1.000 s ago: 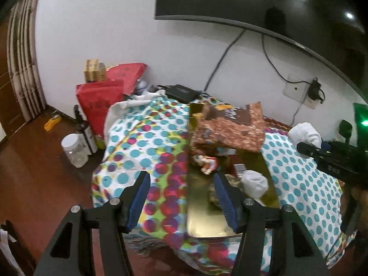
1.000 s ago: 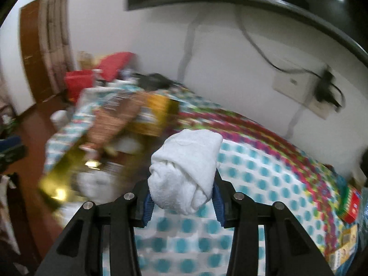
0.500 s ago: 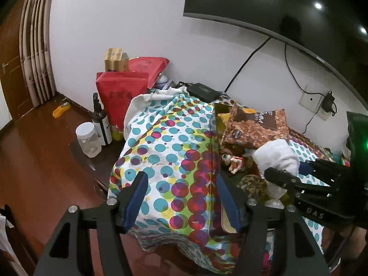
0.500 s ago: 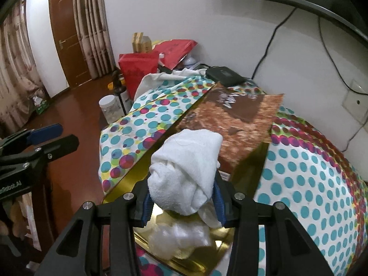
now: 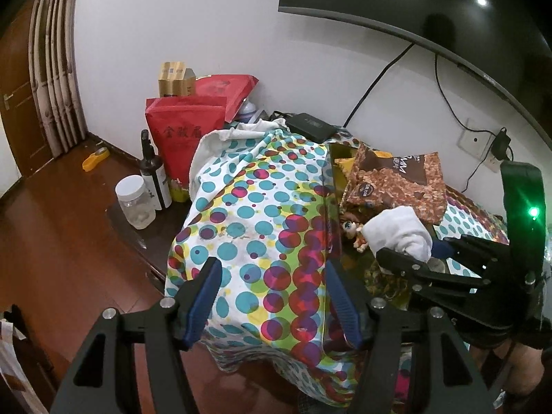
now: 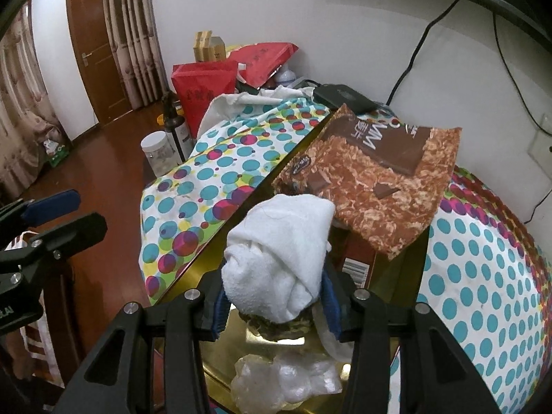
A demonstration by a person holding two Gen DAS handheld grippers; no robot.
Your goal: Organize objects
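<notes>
Left wrist view: left claw (image 5: 270,296) wide apart, empty, hovering over dotted cloth (image 5: 255,207) beside gold tray (image 5: 333,207). Right claw seen at right, carrying white rolled towel (image 5: 396,229) above tray contents, near small doll (image 5: 352,229).

Right wrist view: right claw (image 6: 274,298) clamped on white rolled towel (image 6: 279,255), above gold tray (image 6: 419,262), over crumpled plastic (image 6: 286,379); chocolate packet (image 6: 372,186) beyond.

Step, judged: placing towel in tray. Next: lower into free spot, then part the jaws.
</notes>
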